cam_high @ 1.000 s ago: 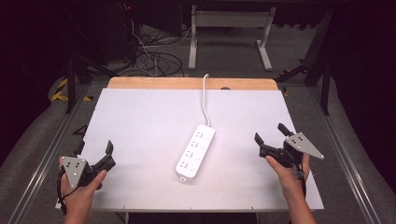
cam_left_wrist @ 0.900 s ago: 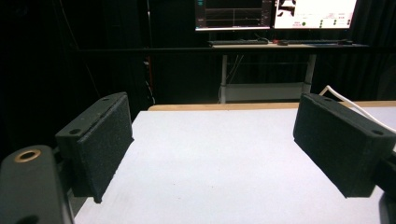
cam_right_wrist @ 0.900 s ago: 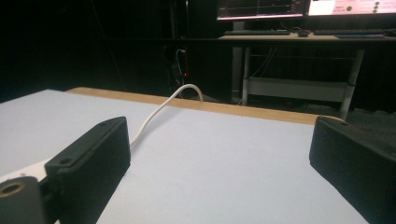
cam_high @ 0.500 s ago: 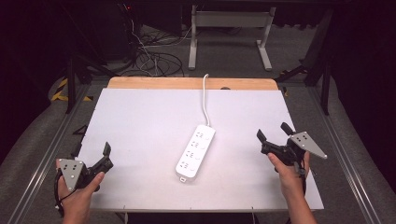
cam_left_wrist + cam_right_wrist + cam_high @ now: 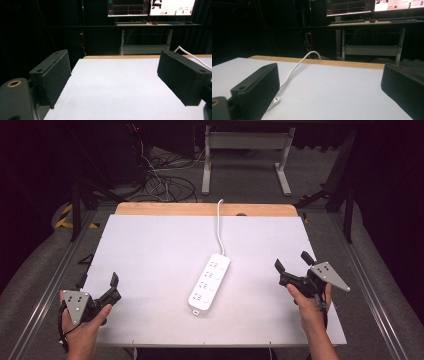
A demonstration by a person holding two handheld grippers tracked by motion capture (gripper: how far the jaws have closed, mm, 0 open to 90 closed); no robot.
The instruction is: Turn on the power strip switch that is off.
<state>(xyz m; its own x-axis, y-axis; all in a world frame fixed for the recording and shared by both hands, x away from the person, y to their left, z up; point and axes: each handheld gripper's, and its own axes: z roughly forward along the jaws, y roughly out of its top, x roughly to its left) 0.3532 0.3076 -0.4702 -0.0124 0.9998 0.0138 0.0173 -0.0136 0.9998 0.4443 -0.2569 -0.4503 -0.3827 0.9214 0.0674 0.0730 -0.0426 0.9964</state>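
While both grippers sit low at the bottom corners of the high view, the white power strip (image 5: 210, 282) lies untouched at the centre of the frame, slanted so its far end points toward the upper right, with its white cord (image 5: 220, 227) running straight up to the wooden edge (image 5: 200, 209) at the back of the white table (image 5: 150, 250). The left gripper (image 5: 114, 287) rests near the lower left, jaws spread wide and grasping nothing; in the left gripper view the two black pads (image 5: 53, 75) stand well apart with bare table between them. The right gripper (image 5: 292, 267) at the lower right is likewise released, with its jaws gaping, and in the right gripper view the cord (image 5: 294, 67) curves past its left pad.

Judging from this, the step in hand is the approach to the strip. To do it well, each gripper should come in from its own side and keep its jaws spread until they straddle the strip's narrow width. Closing across the short sides, away from the cord end, would likely give the steadiest hold and keep the cord from snagging.
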